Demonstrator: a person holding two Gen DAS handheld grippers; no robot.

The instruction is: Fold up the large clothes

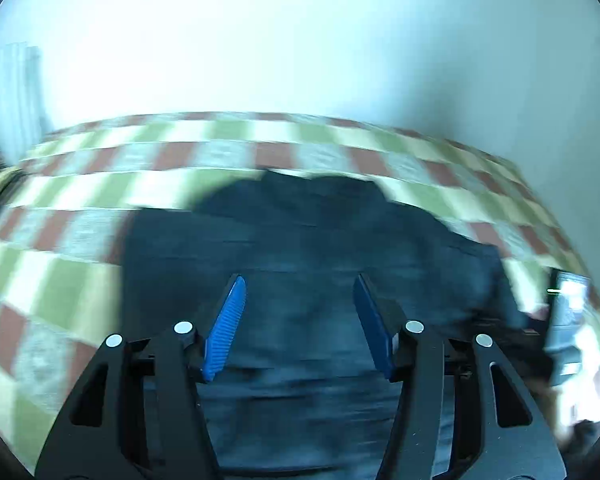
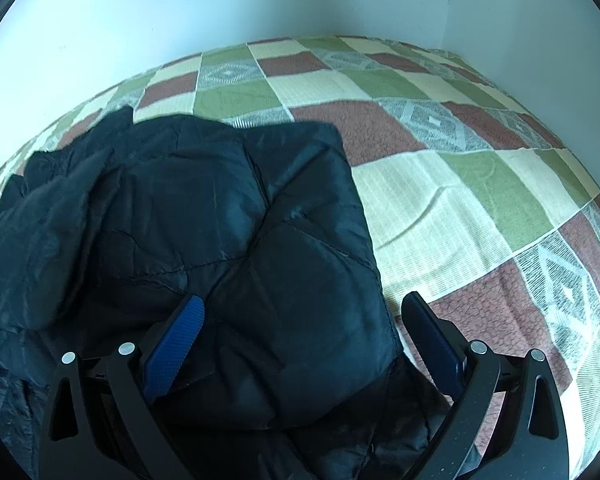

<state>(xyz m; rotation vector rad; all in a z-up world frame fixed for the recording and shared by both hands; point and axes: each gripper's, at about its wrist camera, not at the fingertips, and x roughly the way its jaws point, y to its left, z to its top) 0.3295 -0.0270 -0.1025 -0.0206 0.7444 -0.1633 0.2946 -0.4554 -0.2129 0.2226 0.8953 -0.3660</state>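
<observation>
A large dark quilted jacket [image 2: 228, 216] lies on a checked bedspread [image 2: 460, 184], with a flat panel folded over its right part and rumpled cloth at the left. My right gripper [image 2: 304, 304] is open, its blue fingers astride the panel's near right edge, with nothing held. In the blurred left wrist view the same jacket [image 1: 300, 248] fills the middle, and my left gripper [image 1: 300, 284] is open just above it, holding nothing.
The bed stands against a pale wall [image 2: 180, 8] with a corner at the far right [image 2: 448, 4]. Bare bedspread [image 1: 60, 272] shows left of the jacket in the left wrist view. A blurred dark device with a screen [image 1: 568, 312] sits at the right edge there.
</observation>
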